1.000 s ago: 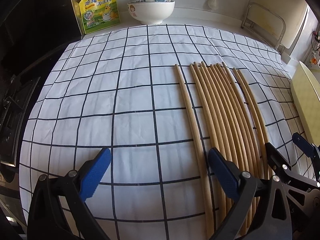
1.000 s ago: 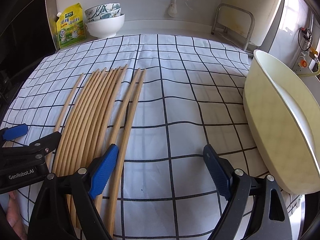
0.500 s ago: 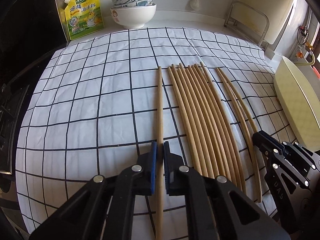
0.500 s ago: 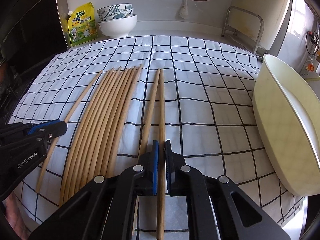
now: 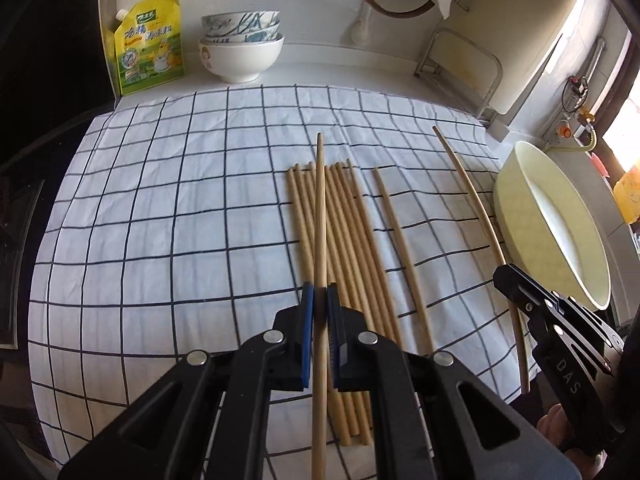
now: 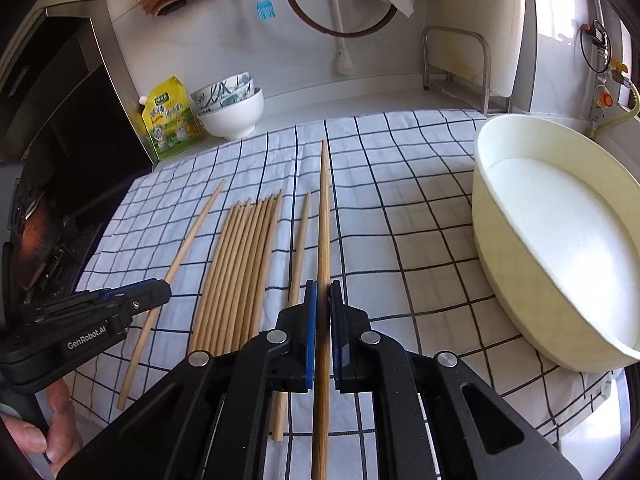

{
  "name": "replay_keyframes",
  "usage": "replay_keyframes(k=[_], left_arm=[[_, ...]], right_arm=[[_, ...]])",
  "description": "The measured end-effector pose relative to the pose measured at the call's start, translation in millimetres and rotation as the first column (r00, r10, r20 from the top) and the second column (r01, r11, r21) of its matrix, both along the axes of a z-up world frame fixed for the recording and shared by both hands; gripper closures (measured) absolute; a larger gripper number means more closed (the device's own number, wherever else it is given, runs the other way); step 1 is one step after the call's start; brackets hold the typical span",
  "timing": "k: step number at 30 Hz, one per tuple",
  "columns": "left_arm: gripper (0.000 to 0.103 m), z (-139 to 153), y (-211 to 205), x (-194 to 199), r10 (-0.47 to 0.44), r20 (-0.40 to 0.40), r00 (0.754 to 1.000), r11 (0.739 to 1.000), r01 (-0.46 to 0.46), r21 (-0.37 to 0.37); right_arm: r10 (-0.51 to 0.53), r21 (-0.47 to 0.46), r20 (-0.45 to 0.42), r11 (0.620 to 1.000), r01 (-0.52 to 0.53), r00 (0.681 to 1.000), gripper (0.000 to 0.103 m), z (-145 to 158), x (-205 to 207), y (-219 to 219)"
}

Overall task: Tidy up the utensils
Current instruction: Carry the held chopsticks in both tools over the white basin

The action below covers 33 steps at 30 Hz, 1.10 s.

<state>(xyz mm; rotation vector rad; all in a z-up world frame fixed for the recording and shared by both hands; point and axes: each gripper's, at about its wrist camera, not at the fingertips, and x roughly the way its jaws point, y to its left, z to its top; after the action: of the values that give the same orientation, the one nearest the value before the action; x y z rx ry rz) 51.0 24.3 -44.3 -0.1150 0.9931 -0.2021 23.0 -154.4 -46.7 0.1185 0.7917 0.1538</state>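
Left gripper [image 5: 319,304]: jaws together, clamped on one chopstick [image 5: 319,216] low in the middle of the left wrist view. The grip sits towards the near, thicker part of the stick, so a long stretch juts out ahead and a shorter tail trails back under the gripper.

Right gripper [image 6: 323,300]: likewise clamped, on a second chopstick [image 6: 323,216], low centre of the right wrist view, gripped at much the same part of its length.

Why held so: each stick runs straight out between the pads, in line with the fingers. My guess is that this keeps the stick from swinging and lets its tip be aimed at whatever is to receive it.

Axis of the held sticks: long axis runs from bottom centre to mid-frame in each view, thin tip pointing away, towards the top of the frame. Both look clear of the cloth; the left one crosses above the row.

Row of chopsticks [image 6: 240,264]: lying flat and side by side on the checked cloth [image 5: 160,200] over the desk, left of centre in the right wrist view, tips towards the far wall.

Single chopstick [image 6: 299,248]: lies alone, just right of the row and parallel to it.

Cream basin [image 6: 560,240]: at the right edge of the frame, on the cloth, nothing in it that I can see. It may be the destination, though I cannot tell.

Background: stacked bowls [image 5: 240,48] and a yellow pouch [image 5: 148,44] at upper left, well apart from the sticks.
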Motion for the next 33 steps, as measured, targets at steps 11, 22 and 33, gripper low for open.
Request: replay_keyframes(k=[11,22,33], left_arm=[[0.096,65.3,-107.4,19.8,-0.215,0.122,0.969,0.971,0.225,-0.076],[0.096,73.6,-230.1,50.5,-0.415,0.116,0.903,0.899,0.426,-0.101],[0.095,31.4,-301.4,74.3,-0.501,0.021,0.865,0.863,0.501,-0.062]], right_arm=[[-0.188,0.015,0.104,0.982,0.187,0.977,0.097,44.4,-16.4,-103.7],[-0.375,0.009,0.041,0.927,0.375,0.926,0.097,27.8,-3.4,-214.3],[-0.415,0.075,-0.067,0.905,0.419,0.907,0.097,-3.7,10.0,-250.6]])
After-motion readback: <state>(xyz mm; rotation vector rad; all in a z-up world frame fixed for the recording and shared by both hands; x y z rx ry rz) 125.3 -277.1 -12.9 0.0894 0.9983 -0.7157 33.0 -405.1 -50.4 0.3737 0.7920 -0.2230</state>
